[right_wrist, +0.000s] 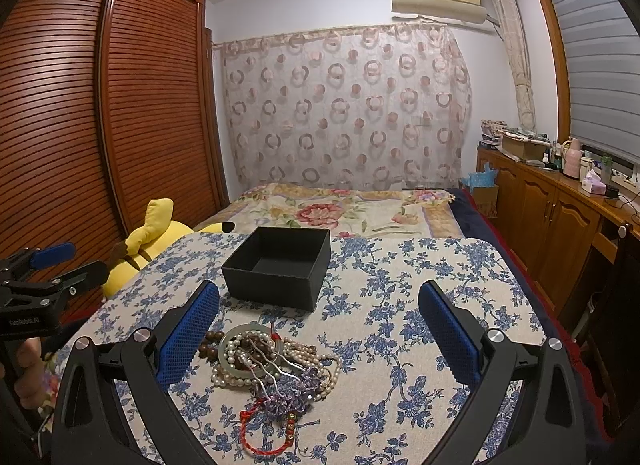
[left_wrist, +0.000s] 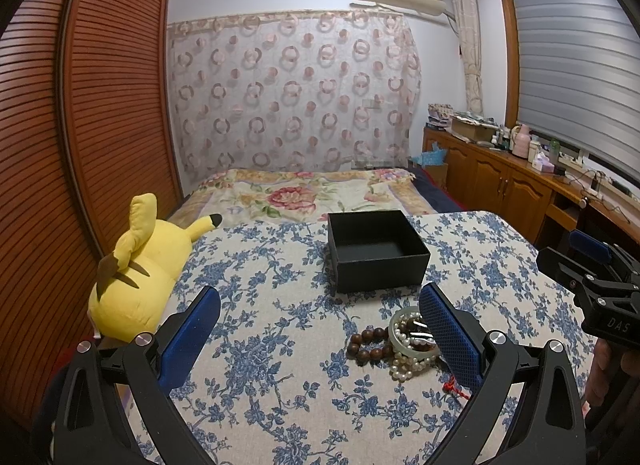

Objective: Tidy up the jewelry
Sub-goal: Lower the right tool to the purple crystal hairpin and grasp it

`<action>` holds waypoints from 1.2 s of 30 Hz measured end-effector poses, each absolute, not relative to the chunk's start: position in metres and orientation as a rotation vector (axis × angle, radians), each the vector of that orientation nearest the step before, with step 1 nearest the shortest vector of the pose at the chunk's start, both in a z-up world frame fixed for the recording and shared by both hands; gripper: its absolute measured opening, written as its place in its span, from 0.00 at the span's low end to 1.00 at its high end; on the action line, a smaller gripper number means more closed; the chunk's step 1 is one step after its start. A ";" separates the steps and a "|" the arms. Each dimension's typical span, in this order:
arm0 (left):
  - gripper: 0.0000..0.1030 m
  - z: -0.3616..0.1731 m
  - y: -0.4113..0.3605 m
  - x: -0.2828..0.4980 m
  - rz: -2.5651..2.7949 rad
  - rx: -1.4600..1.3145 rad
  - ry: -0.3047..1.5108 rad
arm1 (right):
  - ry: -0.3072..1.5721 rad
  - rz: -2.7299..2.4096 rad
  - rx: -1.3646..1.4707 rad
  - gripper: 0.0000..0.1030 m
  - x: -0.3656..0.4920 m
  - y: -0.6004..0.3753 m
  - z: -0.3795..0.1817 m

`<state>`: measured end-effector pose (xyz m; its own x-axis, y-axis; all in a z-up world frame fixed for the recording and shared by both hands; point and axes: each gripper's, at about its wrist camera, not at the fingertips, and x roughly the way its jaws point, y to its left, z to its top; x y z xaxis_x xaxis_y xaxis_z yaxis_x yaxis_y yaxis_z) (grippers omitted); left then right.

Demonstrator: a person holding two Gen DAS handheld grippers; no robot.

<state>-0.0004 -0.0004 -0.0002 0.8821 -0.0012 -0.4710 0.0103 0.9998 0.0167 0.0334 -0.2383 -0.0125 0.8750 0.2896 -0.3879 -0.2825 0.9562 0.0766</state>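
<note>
**Jewelry still unsorted**

Square black cardboard box (right_wrist: pixel 280 265) sits empty on the floral-clothed table (right_wrist: pixel 400 305). Tangled heap of pearl, wooden-bead and red-cord jewelry (right_wrist: pixel 272 365) lies just before it, untouched. Left gripper (left_wrist: pixel 320 329) and right gripper (right_wrist: pixel 320 329) fingers wide apart, holding nothing. Everything left.

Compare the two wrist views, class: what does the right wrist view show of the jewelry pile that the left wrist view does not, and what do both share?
Only the right wrist view shows the red cord bracelet and the purple tasselled piece whole. Only the left wrist view shows the yellow plush toy nearly whole; there its own finger hides part of the pile. Both show the open black box, with nothing visible inside, behind the pile, the pale bangle, the pearl strand, the brown wooden beads, and an open tool.
</note>
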 end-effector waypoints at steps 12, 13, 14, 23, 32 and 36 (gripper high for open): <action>0.94 -0.016 0.002 0.008 -0.017 0.009 0.537 | 0.434 0.309 0.000 0.98 0.040 -0.238 -0.027; 0.94 -0.017 0.002 0.009 -0.020 0.008 0.542 | 0.440 0.320 0.000 0.98 0.041 -0.239 -0.029; 0.94 -0.019 0.003 0.010 -0.028 0.007 0.548 | 0.445 0.330 0.001 0.97 0.042 -0.240 -0.031; 0.94 -0.048 0.002 0.026 -0.105 -0.003 0.638 | 0.544 0.371 -0.031 0.78 0.049 -0.246 -0.059; 0.94 -0.076 -0.009 0.042 -0.156 0.011 0.728 | 0.661 0.469 -0.066 0.66 0.057 -0.241 -0.088; 0.94 -0.083 -0.009 0.045 -0.166 0.009 0.749 | 0.700 0.513 -0.086 0.66 0.061 -0.231 -0.100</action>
